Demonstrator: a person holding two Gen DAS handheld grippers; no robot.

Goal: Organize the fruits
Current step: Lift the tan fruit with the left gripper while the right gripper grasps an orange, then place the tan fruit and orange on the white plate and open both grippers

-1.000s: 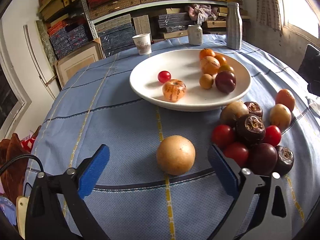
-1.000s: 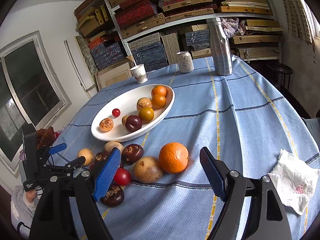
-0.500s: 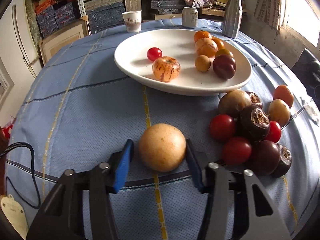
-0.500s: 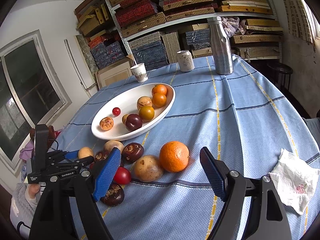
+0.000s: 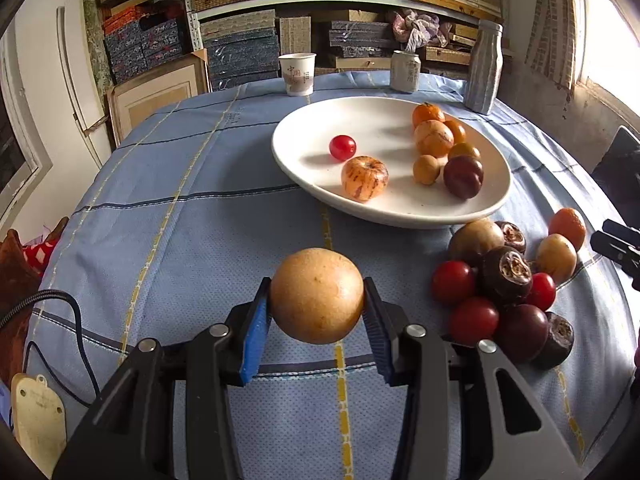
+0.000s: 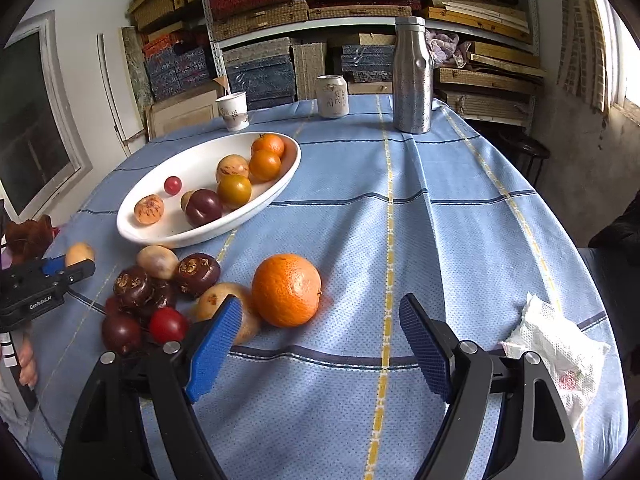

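A round tan fruit (image 5: 316, 300) sits between the blue pads of my left gripper (image 5: 315, 286); its jaws are closing and both pads press on the fruit's sides. The right wrist view shows the same fruit (image 6: 79, 253) at the far left, in that gripper (image 6: 66, 268). My right gripper (image 6: 320, 304) stands open above the cloth, with a big orange (image 6: 286, 290) just ahead of its left finger and untouched. A white plate (image 5: 400, 216) holds several fruits. A heap of red tomatoes and dark fruits (image 5: 504, 280) lies in front of the plate.
A paper cup (image 5: 297, 74), a can (image 5: 405, 76) and a steel bottle (image 5: 484, 76) stand at the table's far edge before stacked shelves. A crumpled tissue (image 6: 556, 356) lies at the right. A black cable (image 5: 60, 320) hangs at the left edge.
My left gripper has moved forward around the tan fruit and its jaws have come together onto it. My right gripper has stayed open and turned slightly.
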